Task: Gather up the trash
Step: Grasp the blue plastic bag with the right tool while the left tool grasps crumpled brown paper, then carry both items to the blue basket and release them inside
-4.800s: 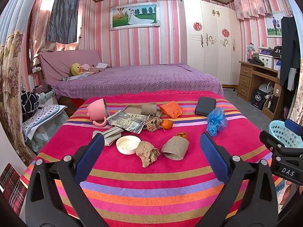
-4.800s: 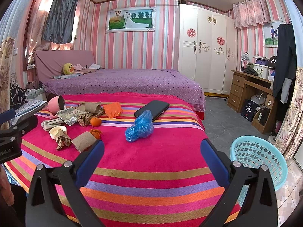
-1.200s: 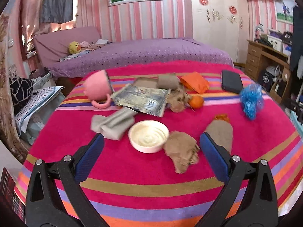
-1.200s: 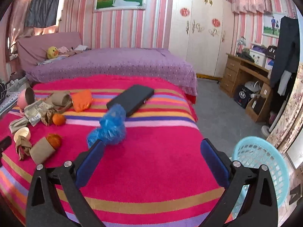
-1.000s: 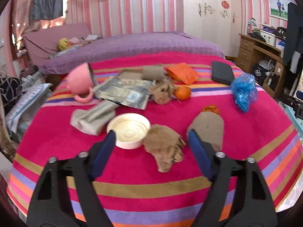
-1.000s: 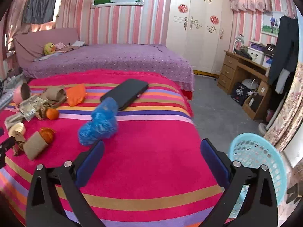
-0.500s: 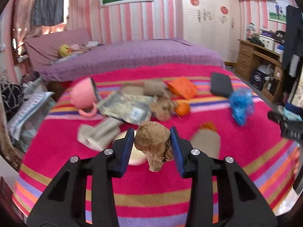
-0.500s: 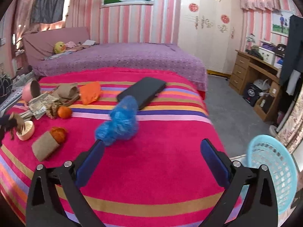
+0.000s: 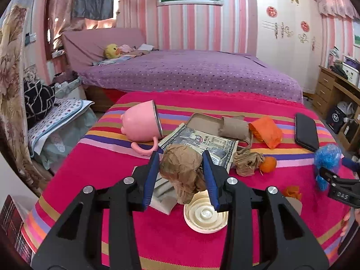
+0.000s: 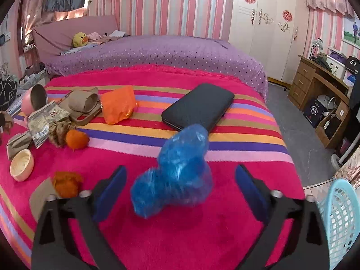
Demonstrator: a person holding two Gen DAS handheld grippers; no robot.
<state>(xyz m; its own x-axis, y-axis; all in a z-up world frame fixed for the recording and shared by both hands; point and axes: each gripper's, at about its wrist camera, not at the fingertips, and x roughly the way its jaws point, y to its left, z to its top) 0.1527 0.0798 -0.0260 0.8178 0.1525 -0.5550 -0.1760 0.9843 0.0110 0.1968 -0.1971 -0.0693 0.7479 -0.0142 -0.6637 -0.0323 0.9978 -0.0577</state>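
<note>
My left gripper [image 9: 181, 175] clamps a crumpled brown paper wad [image 9: 182, 171] between its pads, lifted above the striped blanket [image 9: 94, 168]. My right gripper [image 10: 180, 193] is closing, its pads either side of a crinkled blue plastic bag [image 10: 177, 173] without touching it.

The crumpled paper wad [image 9: 182, 168] sits between the pads of the left hand-held gripper [image 9: 180, 175], above the worktop [image 9: 94, 164]; the round lid [image 9: 205, 216] lies below it, the tipped mug [image 9: 140, 124] behind to the left. The plastic bag [image 10: 177, 173] lies between the closing jaws of the right hand-held gripper [image 10: 180, 191]; the wallet [image 10: 198, 109] lies behind it; the basket [image 10: 342, 222] stands off the worktop's right edge.
</note>
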